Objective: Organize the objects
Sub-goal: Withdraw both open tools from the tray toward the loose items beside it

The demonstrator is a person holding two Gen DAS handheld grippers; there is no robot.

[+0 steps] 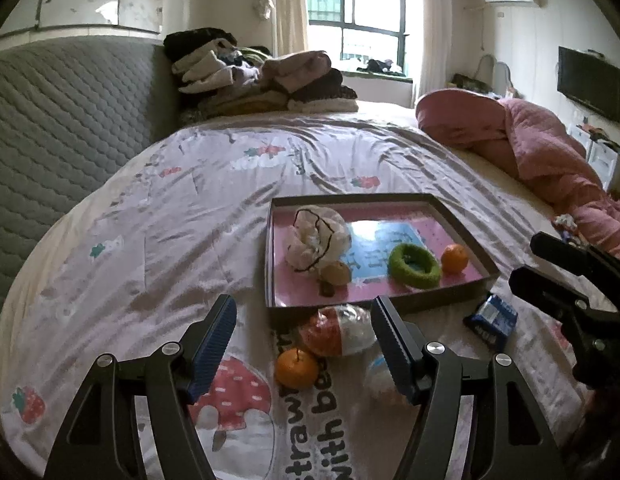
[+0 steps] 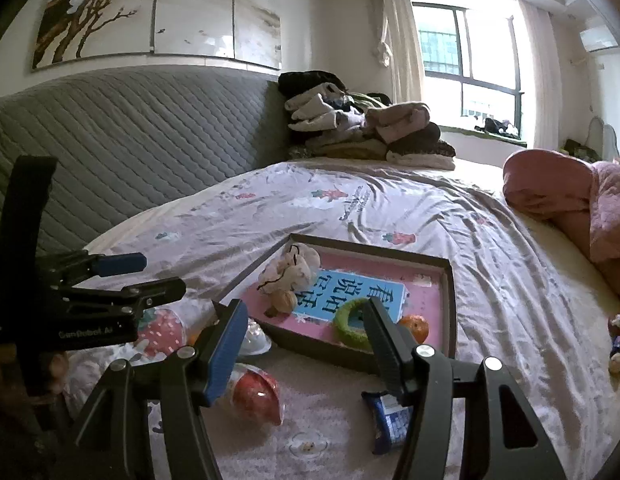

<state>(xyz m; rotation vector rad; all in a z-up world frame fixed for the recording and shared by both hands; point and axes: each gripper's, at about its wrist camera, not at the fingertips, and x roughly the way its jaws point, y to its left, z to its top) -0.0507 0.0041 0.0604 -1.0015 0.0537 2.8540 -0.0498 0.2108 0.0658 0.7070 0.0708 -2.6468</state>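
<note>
Both grabbers are standing wide open and holding nothing. The left gripper [image 1: 303, 344] is hanging over an orange [image 1: 296, 367] and a wrapped apple [image 1: 338, 330] lying on the bed [image 1: 157, 240], just beside the tray [image 1: 462, 220]. The right gripper [image 2: 305, 344] is hanging over a blue packet [image 2: 390, 424].

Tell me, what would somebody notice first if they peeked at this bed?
Probably the shallow box sitting on the strawberry bedsheet, with a fuzzy green ring and an orange inside it on the pink bottom. Just in front of the box, another orange and a red-and-clear ball lie loose on the sheet. Both claws, left and right, are open and hold nothing.
</note>
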